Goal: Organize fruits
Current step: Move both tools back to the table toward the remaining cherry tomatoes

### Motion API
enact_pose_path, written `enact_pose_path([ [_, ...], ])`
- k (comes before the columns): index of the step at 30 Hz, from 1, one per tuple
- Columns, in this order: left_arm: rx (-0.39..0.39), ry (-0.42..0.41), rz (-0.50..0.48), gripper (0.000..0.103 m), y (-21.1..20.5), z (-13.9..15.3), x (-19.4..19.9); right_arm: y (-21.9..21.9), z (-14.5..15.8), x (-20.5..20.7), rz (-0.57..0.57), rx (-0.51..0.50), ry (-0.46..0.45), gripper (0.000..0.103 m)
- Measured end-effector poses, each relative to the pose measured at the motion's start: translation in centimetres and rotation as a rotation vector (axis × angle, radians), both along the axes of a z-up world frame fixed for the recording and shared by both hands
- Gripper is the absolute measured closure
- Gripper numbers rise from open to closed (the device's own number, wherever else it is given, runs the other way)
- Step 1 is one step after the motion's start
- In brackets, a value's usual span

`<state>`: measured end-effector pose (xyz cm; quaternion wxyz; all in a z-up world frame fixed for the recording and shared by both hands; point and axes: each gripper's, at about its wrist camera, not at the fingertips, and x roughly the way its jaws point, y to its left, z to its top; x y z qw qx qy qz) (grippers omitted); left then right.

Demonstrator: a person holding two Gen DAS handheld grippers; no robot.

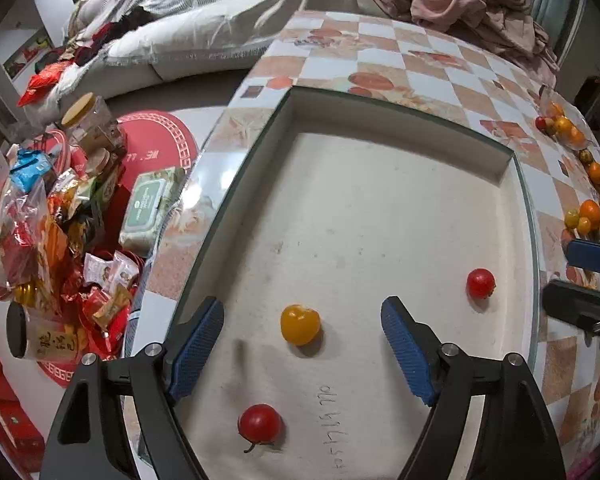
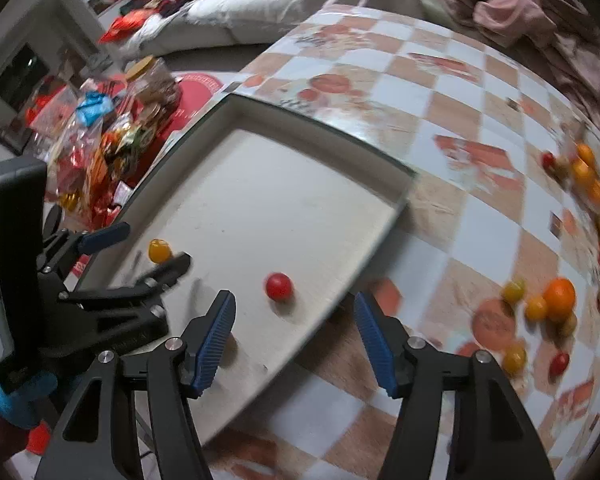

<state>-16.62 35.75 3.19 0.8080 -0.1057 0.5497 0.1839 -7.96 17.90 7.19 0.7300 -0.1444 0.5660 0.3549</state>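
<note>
So both grippers are spread wide with nothing pinched. The left gripper (image 1: 302,342) hangs over the white tray (image 1: 400,128), a yellow tomato (image 1: 300,324) sitting loose right between its blue pads (image 1: 198,350), touching neither. A stemmed red tomato (image 1: 259,424) lies nearer its base. Another red tomato (image 2: 278,286) rests ahead of the right gripper (image 2: 296,334), between its fingers, apart from both. Loose fruit (image 2: 558,298) sits on the checkered table (image 2: 440,92) beyond its right finger.
</note>
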Motion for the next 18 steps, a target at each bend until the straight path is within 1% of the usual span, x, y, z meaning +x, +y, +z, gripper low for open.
enact_pose_path([
  [4, 0.006, 0.008, -0.014, 0.021, -0.6, 0.6, 0.3, -3.0, 0.2, 0.6, -0.071, -0.002, 0.02, 0.035],
  [5, 0.013, 0.001, -0.028, 0.021, -1.2, 1.1, 0.4, -3.9, 0.2, 0.8, -0.091, -0.003, 0.023, 0.03],
  [7, 0.023, -0.005, -0.056, 0.021, -2.3, 1.9, 0.6, -5.5, 0.4, 1.1, -0.126, -0.006, 0.022, 0.024],
  [12, 0.034, -0.042, -0.149, 0.021, -6.1, 4.1, 1.7, -10.5, 0.3, 1.9, -0.232, -0.045, 0.028, 0.024],
  [18, 0.015, -0.08, -0.263, 0.021, -11.5, 5.9, 4.3, -16.2, -0.3, 3.2, -0.345, -0.086, 0.043, 0.024],
])
